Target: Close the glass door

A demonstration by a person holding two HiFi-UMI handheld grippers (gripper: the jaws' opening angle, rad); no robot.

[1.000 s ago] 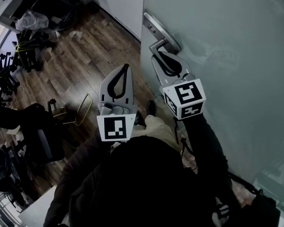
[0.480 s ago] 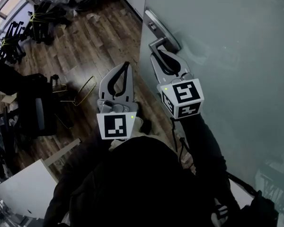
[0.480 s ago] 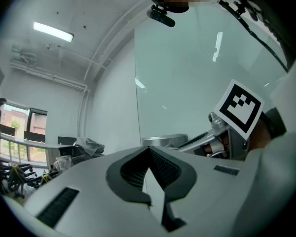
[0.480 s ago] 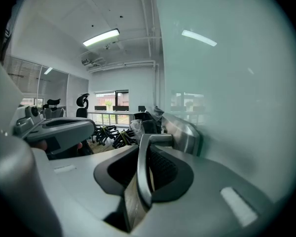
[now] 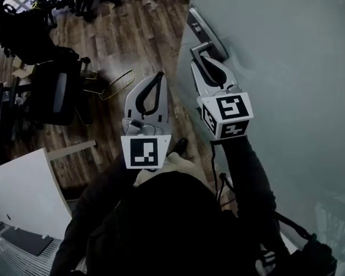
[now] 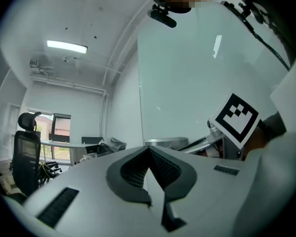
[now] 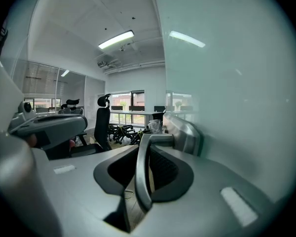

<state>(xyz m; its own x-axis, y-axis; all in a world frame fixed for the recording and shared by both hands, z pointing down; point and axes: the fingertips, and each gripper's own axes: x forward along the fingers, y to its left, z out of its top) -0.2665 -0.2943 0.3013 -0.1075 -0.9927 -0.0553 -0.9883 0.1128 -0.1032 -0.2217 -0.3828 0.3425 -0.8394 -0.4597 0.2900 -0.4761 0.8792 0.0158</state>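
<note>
The frosted glass door (image 5: 287, 68) fills the right of the head view, its edge running down from the top. A metal lever handle (image 5: 199, 49) juts from a long plate (image 5: 204, 30) on that edge. My right gripper (image 5: 200, 61) is shut on the lever; in the right gripper view the handle (image 7: 142, 172) runs down between the jaws of that gripper (image 7: 147, 146), beside the door (image 7: 237, 83). My left gripper (image 5: 158, 77) hangs shut and empty, left of the door edge. In the left gripper view this left gripper (image 6: 148, 149) points at the door (image 6: 187, 78).
Wooden floor (image 5: 144, 33) lies left of the door. A black office chair (image 5: 54, 91) stands at left, a yellow wire frame (image 5: 116, 84) beside it. Stacked chairs (image 5: 23, 16) crowd the top left. A white table corner (image 5: 23, 194) sits at lower left.
The door edge and both grippers have shifted rightward against the floor, and the black chair and white table have come further into view. The right gripper has stayed on the handle.
</note>
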